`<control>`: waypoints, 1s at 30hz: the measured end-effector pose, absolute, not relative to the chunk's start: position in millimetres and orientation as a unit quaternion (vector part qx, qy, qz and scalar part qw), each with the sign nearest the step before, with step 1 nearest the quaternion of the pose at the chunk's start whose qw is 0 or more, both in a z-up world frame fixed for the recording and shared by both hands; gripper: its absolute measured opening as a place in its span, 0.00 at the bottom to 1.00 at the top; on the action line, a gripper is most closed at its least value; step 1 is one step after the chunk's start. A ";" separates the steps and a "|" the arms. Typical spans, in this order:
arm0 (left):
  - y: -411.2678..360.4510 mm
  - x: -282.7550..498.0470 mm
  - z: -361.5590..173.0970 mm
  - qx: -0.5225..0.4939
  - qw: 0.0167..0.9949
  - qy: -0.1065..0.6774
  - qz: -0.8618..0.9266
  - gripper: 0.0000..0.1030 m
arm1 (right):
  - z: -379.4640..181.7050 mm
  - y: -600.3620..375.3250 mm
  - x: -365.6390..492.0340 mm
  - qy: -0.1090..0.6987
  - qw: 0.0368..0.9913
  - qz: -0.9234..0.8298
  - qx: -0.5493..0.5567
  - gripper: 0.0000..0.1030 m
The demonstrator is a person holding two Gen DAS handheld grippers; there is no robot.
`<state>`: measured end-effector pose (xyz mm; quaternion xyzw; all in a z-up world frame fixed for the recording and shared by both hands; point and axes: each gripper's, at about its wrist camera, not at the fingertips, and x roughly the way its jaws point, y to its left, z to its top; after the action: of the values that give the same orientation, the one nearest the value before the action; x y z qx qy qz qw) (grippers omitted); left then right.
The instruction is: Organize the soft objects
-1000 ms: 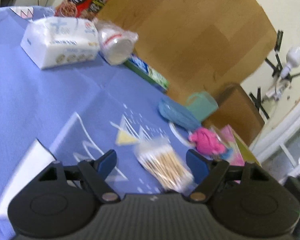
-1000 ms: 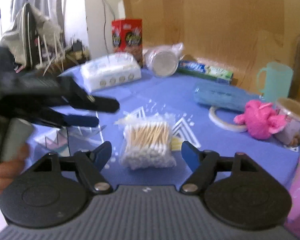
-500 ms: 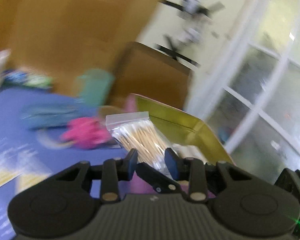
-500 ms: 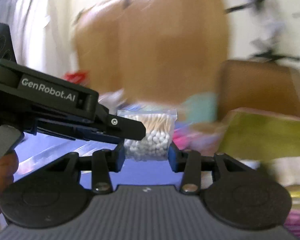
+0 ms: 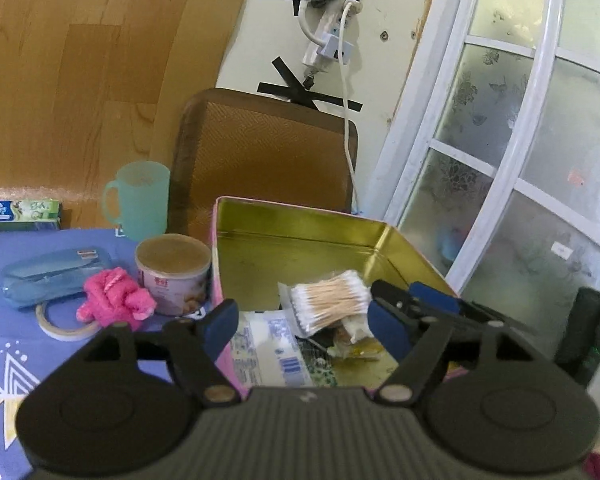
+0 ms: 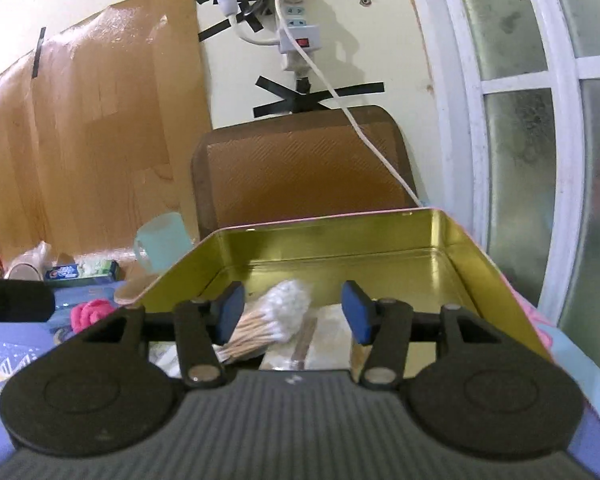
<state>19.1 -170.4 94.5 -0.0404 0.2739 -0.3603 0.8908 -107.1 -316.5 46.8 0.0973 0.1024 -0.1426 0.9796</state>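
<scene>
Both wrist views are looking closely into the gold-lined tin (image 5: 300,236) (image 6: 380,232), sharing the cotton swabs (image 5: 328,300) (image 6: 276,316) and chair (image 5: 268,152) (image 6: 300,160).

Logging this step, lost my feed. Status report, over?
Left gripper open, right gripper open, both over the tin box. Cotton swab bag lying inside on other packets. Pink plush on table, nothing blocking.

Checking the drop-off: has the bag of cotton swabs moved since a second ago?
Yes. The bag of cotton swabs left the blue tablecloth and now lies inside the gold tin.
</scene>
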 end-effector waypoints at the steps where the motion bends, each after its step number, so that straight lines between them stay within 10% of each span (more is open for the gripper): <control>1: -174.8 20.8 97.9 -0.038 0.890 0.274 -0.361 0.71 | 48.1 -308.2 -109.9 0.100 0.981 -0.141 0.089 0.55; 16: -108.5 -13.6 91.6 -0.063 0.906 0.244 -0.340 0.74 | 71.9 -268.6 -150.6 0.100 0.985 -0.113 0.086 0.55; 30: 74.1 49.2 -6.6 -0.153 0.936 0.291 -0.124 0.78 | 94.7 -178.3 53.0 0.217 0.968 0.102 0.079 0.77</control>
<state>49.2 74.1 -6.6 -0.1527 0.2909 -0.1238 0.9363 53.0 -178.3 94.7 0.0788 0.2171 0.1019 0.9676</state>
